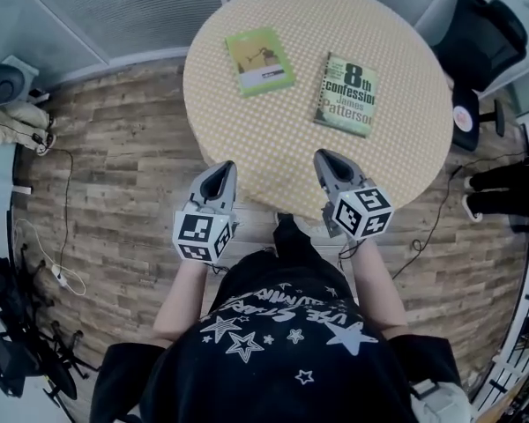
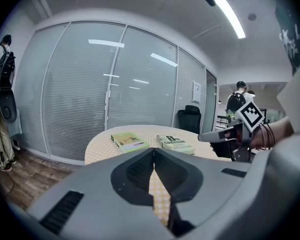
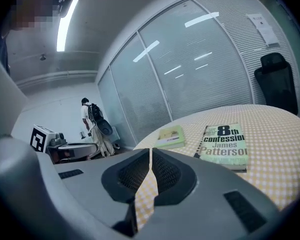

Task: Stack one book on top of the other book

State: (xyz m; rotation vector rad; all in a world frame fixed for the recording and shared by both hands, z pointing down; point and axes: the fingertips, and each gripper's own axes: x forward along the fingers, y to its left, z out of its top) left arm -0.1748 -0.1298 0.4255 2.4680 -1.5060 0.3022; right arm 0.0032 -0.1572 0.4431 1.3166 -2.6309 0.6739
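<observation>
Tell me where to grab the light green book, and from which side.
The light green book lies flat, cover up, on the table, clear of the other book, so only thin edges offer a pinch. Probably take its near short edge, coming low from the person's side with the left tool, now shut, opened first.

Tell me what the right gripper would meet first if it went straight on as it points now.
Probably the checkered tablecloth, on its bare stretch near the edge: the right gripper points slightly down. Depth is unclear; the green book lies roughly beyond.
</observation>
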